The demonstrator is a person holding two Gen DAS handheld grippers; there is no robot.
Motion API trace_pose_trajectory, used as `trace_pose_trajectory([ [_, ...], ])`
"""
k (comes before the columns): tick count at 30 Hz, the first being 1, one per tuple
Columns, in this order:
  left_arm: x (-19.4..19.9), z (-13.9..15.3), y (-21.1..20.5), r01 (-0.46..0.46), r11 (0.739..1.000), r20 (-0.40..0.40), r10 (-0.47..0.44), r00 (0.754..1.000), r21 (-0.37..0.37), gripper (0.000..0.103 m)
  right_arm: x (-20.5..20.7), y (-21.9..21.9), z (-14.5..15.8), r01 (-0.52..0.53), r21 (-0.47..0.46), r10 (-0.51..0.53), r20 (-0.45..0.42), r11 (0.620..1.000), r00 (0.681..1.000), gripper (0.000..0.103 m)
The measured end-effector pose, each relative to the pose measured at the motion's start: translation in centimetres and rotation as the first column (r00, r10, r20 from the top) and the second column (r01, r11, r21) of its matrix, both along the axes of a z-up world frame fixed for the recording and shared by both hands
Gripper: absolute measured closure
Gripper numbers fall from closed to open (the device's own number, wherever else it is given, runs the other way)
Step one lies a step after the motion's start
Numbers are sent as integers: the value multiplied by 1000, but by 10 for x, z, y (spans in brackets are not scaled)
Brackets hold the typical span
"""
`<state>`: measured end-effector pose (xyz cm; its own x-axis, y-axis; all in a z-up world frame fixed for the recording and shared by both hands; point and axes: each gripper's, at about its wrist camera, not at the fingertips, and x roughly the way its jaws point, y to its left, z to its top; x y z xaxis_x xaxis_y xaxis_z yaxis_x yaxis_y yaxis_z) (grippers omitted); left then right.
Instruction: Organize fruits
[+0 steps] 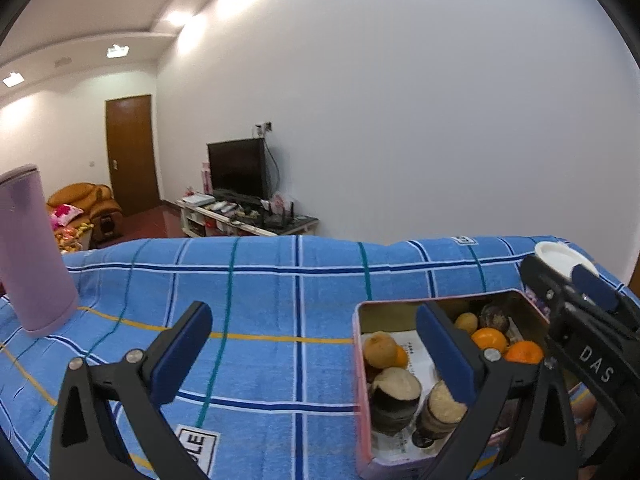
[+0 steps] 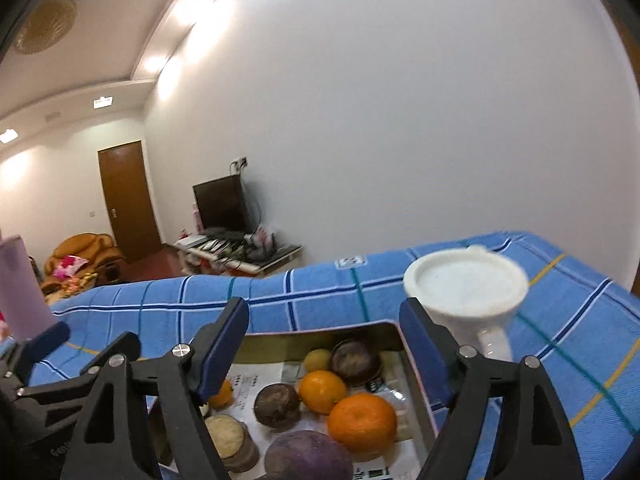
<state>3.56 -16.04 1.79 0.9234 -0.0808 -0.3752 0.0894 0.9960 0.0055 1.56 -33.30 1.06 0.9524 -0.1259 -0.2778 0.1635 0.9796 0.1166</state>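
So from my left wrist cam, my left gripper has its jaws spread about as wide as they go, nothing between the pads, just blue plaid cloth under the gap. The right-hand finger hangs over the pink tin, which sits on the cloth toward the right and is full of fruit: a couple of oranges, a yellowish-brown fruit near the left wall, and two dark cut halves with pale faces turned up. A lilac tumbler stands upright well off to the left. My right gripper pokes in from the right edge, over the far right corner of the tin, with a white cup behind it. Switching to the right wrist cam, the right gripper is open fairly wide too, empty, with the tin right below the gap. Here I can see a big orange near the right wall, a smaller one behind it, dark purple round fruits, and a cut half by my left finger. The white cup stands just beyond the tin's far right corner. The left gripper shows at the left edge.
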Motion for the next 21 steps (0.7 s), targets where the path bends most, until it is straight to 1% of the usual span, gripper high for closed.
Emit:
trace_pose_trajectory([
  [6,-10,-3,1,-12,999,24,11,1000,34,0,-19,7,6,39,-40,-36,68,998,997,24],
  [8,-16,-5,3,-13,999,28,11,1000,40,0,-26,6,8,43,-34,-40,86,998,996,24],
  [16,-37,-5,13,-12,999,42,11,999,34,0,-53,10,10,51,-33,-48,101,998,994,24],
  [21,-51,-4,17,-3,999,59,1,998,38,0,-69,18,9,51,-60,-44,106,997,993,24],
])
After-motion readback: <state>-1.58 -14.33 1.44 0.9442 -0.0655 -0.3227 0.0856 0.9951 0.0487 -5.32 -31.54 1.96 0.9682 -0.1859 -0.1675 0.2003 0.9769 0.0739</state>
